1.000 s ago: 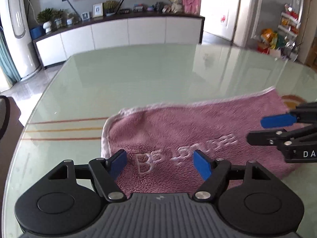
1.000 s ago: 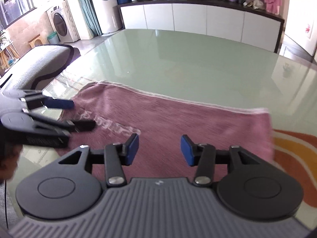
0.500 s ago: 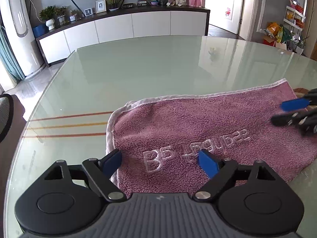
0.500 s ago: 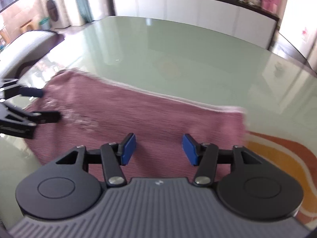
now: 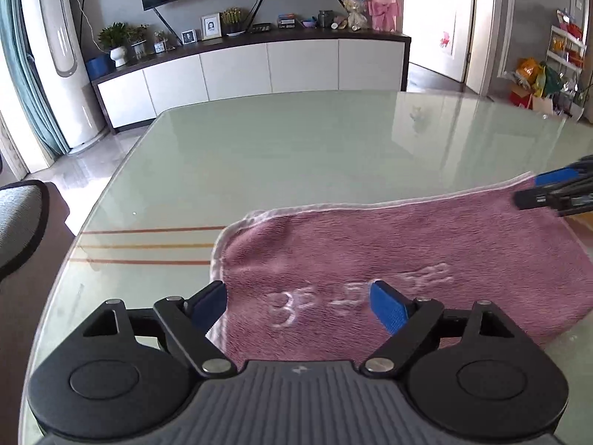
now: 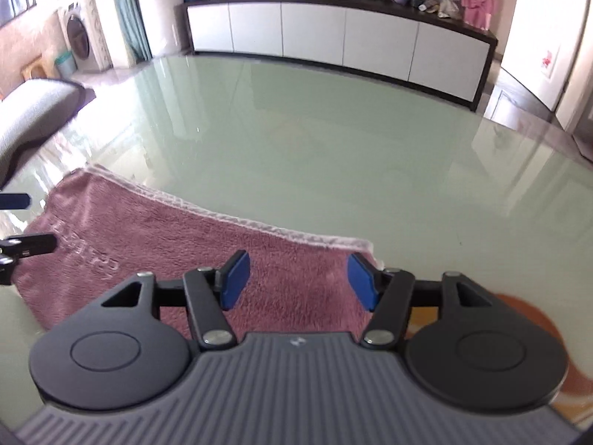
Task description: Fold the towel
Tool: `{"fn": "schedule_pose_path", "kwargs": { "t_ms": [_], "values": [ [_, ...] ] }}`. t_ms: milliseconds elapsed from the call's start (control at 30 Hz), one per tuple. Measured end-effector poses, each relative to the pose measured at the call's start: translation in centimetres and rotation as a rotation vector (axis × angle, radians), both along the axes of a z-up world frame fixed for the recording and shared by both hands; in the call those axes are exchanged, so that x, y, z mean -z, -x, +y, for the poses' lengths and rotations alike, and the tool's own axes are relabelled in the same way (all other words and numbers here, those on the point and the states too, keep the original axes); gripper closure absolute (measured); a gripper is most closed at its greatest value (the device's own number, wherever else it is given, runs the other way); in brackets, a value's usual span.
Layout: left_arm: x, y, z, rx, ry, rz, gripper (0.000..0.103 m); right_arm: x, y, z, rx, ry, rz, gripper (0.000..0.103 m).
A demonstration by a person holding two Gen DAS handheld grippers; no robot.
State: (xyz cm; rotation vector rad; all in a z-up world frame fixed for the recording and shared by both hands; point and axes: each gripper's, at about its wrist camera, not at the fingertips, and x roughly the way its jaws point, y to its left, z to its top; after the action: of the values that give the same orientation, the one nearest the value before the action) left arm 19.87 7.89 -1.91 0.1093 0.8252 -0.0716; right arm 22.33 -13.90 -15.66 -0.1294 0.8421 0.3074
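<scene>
A pink towel [image 5: 407,244] with embossed lettering lies flat on the glass table [image 5: 296,141], folded to a long strip with a white hem along its far side. My left gripper [image 5: 296,296] hovers over the towel's left end, its left finger at the towel's edge. Its jaws are closing with nothing pressed between the pads. My right gripper [image 6: 298,272] is over the towel's [image 6: 166,244] right end near the far corner, and its jaws are opening, empty. Each gripper shows in the other's view: the right gripper [image 5: 556,193] and the left gripper [image 6: 24,222].
The pale green glass table [image 6: 333,148] stretches far beyond the towel. An orange pattern [image 6: 519,304] shows under the glass to the right, and brown stripes [image 5: 148,246] to the left. A grey chair [image 5: 18,222] stands off the table's left edge.
My right gripper has slid right along the towel to its right end and its jaws have spread wider. My left gripper has shifted toward the towel's left edge. The towel lies as before.
</scene>
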Motion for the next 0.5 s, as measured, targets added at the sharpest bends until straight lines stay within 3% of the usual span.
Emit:
{"fn": "schedule_pose_path", "kwargs": {
  "t_ms": [167,500],
  "values": [
    [1.2,0.3,-1.1,0.034,-0.071,0.047,0.016,1.2,-0.6,0.1,-0.008,0.028,0.050,0.041],
    [1.7,-0.1,0.2,0.011,-0.046,0.080,0.008,1.3,-0.4,-0.4,-0.005,0.021,0.071,0.039]
  ]
}}
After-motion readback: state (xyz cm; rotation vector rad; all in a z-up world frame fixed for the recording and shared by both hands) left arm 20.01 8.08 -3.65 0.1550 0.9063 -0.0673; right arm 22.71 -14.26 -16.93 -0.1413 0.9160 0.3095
